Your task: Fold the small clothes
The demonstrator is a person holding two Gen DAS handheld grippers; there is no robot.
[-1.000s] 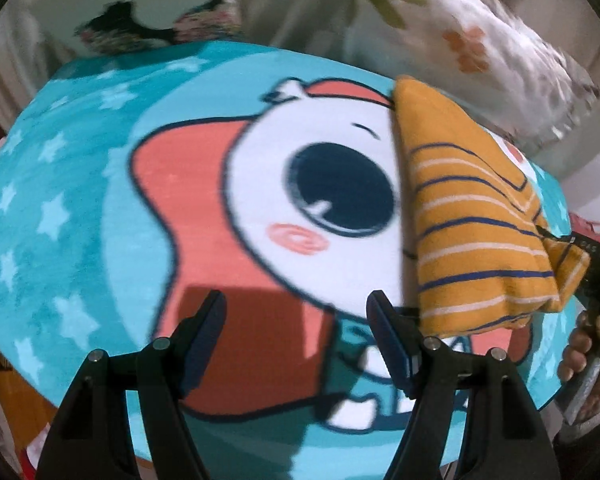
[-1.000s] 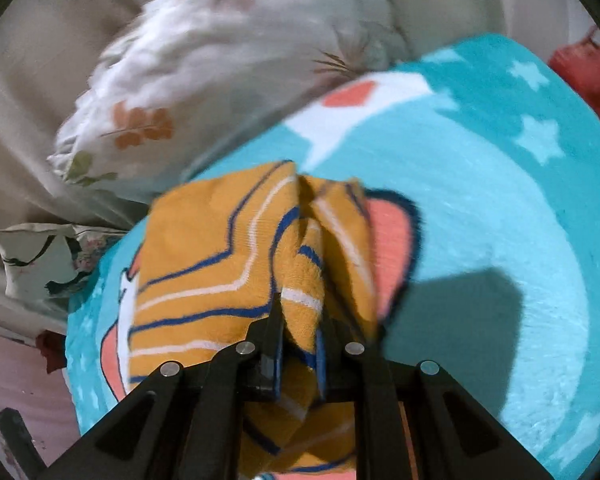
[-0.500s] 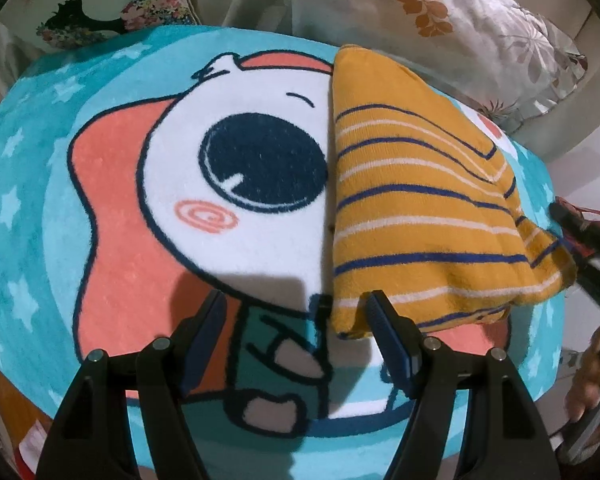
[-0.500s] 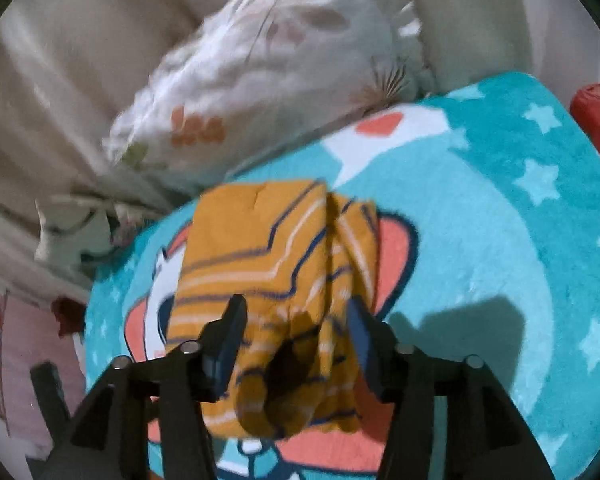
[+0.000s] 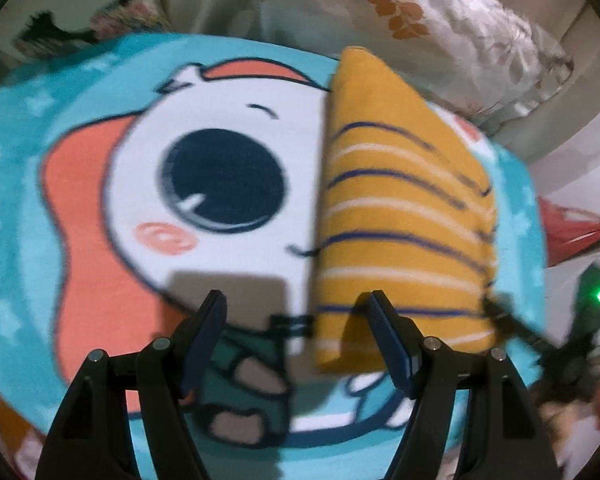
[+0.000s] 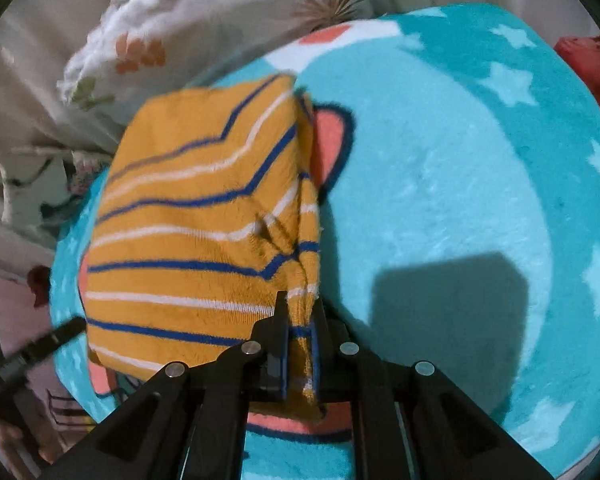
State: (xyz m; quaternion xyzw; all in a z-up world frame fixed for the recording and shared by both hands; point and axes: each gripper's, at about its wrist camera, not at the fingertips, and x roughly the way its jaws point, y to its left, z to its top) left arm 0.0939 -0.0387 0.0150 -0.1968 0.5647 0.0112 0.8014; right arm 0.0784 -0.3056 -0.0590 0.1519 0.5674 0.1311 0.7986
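The right hand-held gripper [image 6: 300, 332] has just been closing and now pinches the near edge of the folded orange striped garment [image 6: 196, 216], which lies ahead and to its left on the teal cartoon rug [image 6: 440, 184]. The left hand-held gripper [image 5: 296, 312] hangs with jaws apart, nothing between them, the garment's near corner just beside its right finger [image 5: 388, 336]

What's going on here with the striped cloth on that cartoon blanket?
A person is folding a small orange striped garment on a teal cartoon blanket. The right gripper has just closed, pinching the garment's near edge. The left gripper hangs open over the garment's other near corner, gripping nothing.
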